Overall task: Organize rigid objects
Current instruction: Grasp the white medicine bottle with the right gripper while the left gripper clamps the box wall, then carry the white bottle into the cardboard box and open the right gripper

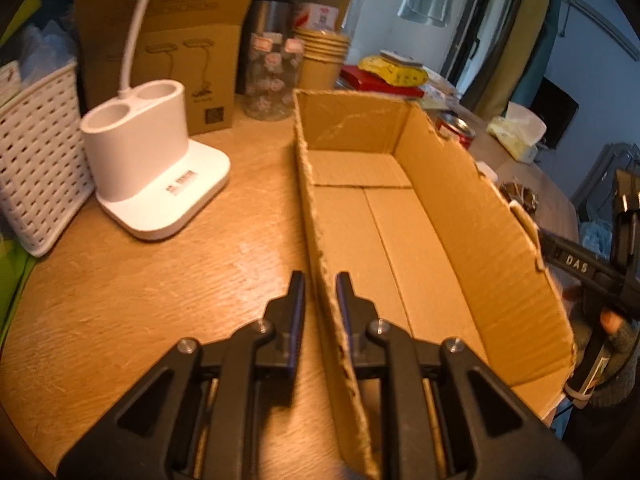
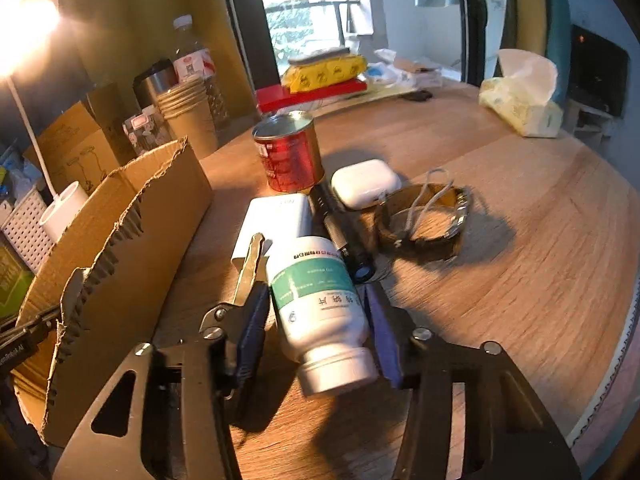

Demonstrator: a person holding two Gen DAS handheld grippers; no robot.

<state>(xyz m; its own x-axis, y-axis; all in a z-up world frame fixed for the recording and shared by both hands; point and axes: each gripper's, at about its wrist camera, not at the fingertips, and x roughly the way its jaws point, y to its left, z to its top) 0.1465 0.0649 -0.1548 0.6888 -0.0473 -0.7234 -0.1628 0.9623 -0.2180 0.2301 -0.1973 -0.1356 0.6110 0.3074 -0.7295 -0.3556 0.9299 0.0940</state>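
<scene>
Across the lower middle of the right wrist view, the right hand-held gripper (image 2: 316,336) straddled a white pill bottle (image 2: 320,304) lying on its side on the worktop (image 2: 500,240), cap toward the camera; its blue pads sat at the bottle's flanks, seemingly touching, though whether they pressed could not be told. Just beyond lay a key (image 2: 250,268), a white power bank (image 2: 276,220), a black flashlight (image 2: 340,232), a white earbud case (image 2: 366,186), a red tin (image 2: 290,156) and a watch (image 2: 424,220). At the left of that frame stood the torn wall of the cardboard box (image 2: 132,240). In the left wrist view, bottom centre, the left hand-held gripper (image 1: 320,292) was pinched narrow on the box's near wall (image 1: 320,240), steadying the empty box. The bottle looked light, stiff and smooth, likely to roll or slip, so a grip across the labelled body, not the cap, seemed safest. The box wall looked thin and bendable, so a hard pull could crease it.
</scene>
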